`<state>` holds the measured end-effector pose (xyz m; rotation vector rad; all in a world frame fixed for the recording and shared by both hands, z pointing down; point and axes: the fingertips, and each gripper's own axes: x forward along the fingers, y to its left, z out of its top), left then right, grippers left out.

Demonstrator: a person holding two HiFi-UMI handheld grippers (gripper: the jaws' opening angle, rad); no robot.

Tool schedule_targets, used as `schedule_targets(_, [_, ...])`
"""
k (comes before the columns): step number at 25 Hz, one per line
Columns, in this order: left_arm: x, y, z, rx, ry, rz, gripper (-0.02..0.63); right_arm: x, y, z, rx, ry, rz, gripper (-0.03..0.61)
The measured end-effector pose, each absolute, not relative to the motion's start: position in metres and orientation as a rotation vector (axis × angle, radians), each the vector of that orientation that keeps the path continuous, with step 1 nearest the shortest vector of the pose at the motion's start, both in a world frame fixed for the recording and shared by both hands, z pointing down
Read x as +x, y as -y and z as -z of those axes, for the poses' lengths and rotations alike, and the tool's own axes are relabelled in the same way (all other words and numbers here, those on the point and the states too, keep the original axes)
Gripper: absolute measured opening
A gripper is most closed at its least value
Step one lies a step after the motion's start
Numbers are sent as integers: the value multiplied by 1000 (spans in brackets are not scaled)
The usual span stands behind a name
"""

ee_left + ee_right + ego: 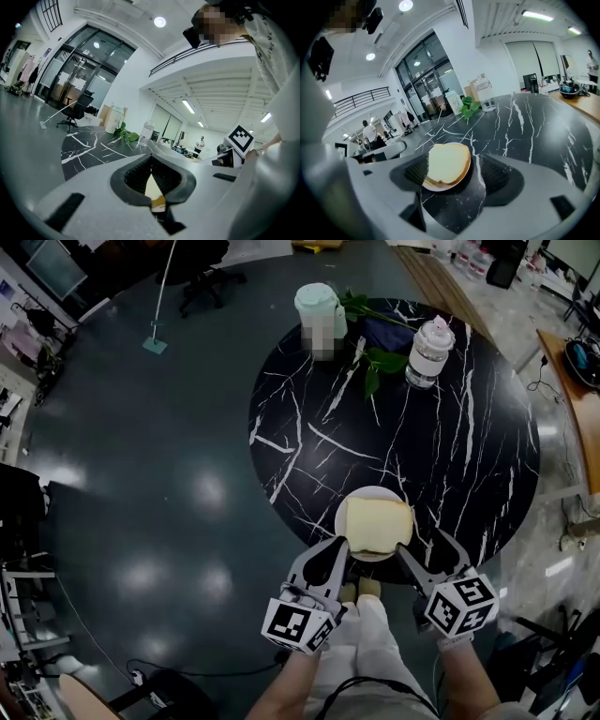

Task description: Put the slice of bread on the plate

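Slice of bread point(378, 524) lies on the plate point(361, 493) at the worktop's point(450, 446) near edge. Right tool point(427, 554): jaws wide apart, gripping nothing. Left tool point(330, 554): jaws together.

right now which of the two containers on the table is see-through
The clear plastic bottle with the white cap; the pale green lidded jug is opaque.

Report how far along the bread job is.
Done: the slice of bread lies flat on the plate on the black table. In hand: the right gripper stands open at the plate's near edge, pads clear of the bread. Left: nothing visible beyond pulling that gripper back.
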<state>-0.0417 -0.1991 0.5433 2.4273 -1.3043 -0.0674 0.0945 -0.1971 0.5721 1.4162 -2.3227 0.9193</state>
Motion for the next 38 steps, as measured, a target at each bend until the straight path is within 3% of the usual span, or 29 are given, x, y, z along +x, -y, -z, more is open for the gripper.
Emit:
schedule_targets(14, [-3,174,-488,2524,1187,91,8,62,165,-508,1141,2511,-859,311])
schedule_targets(16, [-1,170,-480,2541,1172,90,8,60,160,-500,1115,2508,-837,263])
schedule_targets(18, [0,166,-473,2559,1162,81,8,61,157,-492,1116,2509,-801,138])
schedule_targets(22, [4,158,-463,2595,1129,49,8,60,151,-468,1081,2591,-743,56])
schedule_targets(38, [5,155,-413,2645,1162,136,8,50,136,-405,961,2764,-506,11])
